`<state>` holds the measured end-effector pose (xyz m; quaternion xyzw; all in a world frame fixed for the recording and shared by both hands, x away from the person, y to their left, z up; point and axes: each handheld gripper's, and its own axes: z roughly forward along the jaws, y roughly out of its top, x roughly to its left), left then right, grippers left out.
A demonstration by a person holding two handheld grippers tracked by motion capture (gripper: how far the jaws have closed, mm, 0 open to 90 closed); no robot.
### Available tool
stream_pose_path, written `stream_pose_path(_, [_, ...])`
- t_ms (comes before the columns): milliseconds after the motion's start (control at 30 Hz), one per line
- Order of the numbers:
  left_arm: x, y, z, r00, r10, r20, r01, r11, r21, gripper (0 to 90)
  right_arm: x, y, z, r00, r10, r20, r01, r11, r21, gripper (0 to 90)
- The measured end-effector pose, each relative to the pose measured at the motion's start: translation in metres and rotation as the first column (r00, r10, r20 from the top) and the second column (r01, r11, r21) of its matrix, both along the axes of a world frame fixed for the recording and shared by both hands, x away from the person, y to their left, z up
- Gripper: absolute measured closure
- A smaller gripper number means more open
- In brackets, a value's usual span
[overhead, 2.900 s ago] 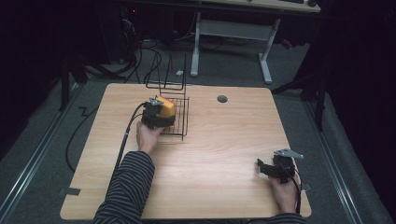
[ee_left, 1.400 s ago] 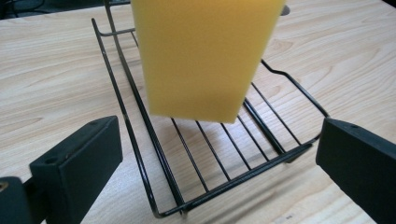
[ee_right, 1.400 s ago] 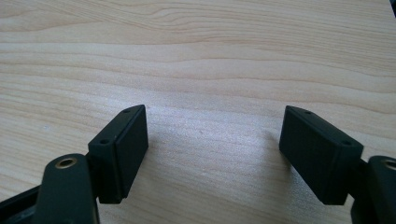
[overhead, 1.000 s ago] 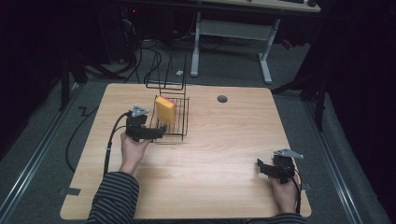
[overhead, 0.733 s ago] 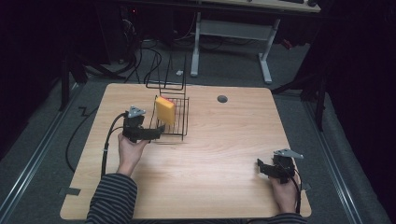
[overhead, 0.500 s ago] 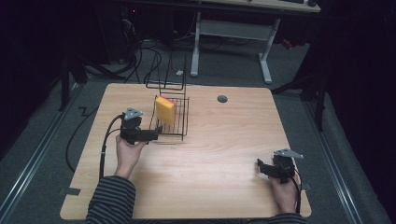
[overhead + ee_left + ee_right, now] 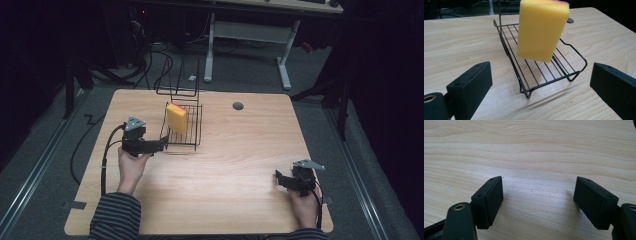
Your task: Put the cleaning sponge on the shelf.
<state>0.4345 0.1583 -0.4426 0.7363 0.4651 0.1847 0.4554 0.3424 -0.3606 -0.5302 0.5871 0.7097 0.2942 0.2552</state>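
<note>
A yellow sponge (image 7: 177, 118) (image 7: 541, 30) stands on edge inside a black wire rack (image 7: 183, 128) (image 7: 544, 72) on the wooden table (image 7: 235, 165). It leans against the rack's upright wire back. My left gripper (image 7: 159, 146) (image 7: 541, 87) is open, just short of the rack's near end, with nothing between its jaws. My right gripper (image 7: 281, 181) (image 7: 539, 200) sits low over bare wood near the table's front right corner, open and empty.
A round grey grommet (image 7: 238, 106) is set in the table's far side. The rack's tall wire handle (image 7: 179, 80) rises at the far edge. Desk legs and cables lie on the floor beyond.
My left gripper let go of the sponge in the rack, then drew back toward the person and to the left, opening. The right gripper has stayed put.
</note>
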Motion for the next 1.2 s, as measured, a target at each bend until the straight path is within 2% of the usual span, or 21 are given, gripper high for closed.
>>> stream_pose_path(167, [-0.004,0.005,0.0,0.9999,0.013,0.006,-0.013,0.9995,-0.027,5.4,0.0,0.0,0.0,1.0,0.0,0.0,0.0,1.0,0.0,24.0])
stream_pose_path(367, [-0.012,0.01,0.0,0.9996,0.024,0.017,-0.023,0.9992,-0.034,5.5,0.0,0.0,0.0,1.0,0.0,0.0,0.0,1.0,0.0,24.0])
stream_pose_path(667, [-0.019,0.019,-0.001,0.9993,0.035,0.011,-0.034,0.9982,-0.049,5.9,0.0,0.0,0.0,1.0,-0.001,0.001,0.001,1.0,0.0,24.0])
stream_pose_path(900, [-0.025,0.03,0.0,0.9984,0.054,0.015,-0.054,0.9977,-0.041,6.2,0.0,0.0,0.0,1.0,-0.001,0.001,0.001,1.0,0.0,24.0])
stream_pose_path(1200, [-0.039,0.049,0.003,0.9968,0.076,0.026,-0.074,0.9954,-0.061,6.8,0.0,0.0,0.0,1.0,-0.001,0.0,0.001,1.0,0.0,24.0])
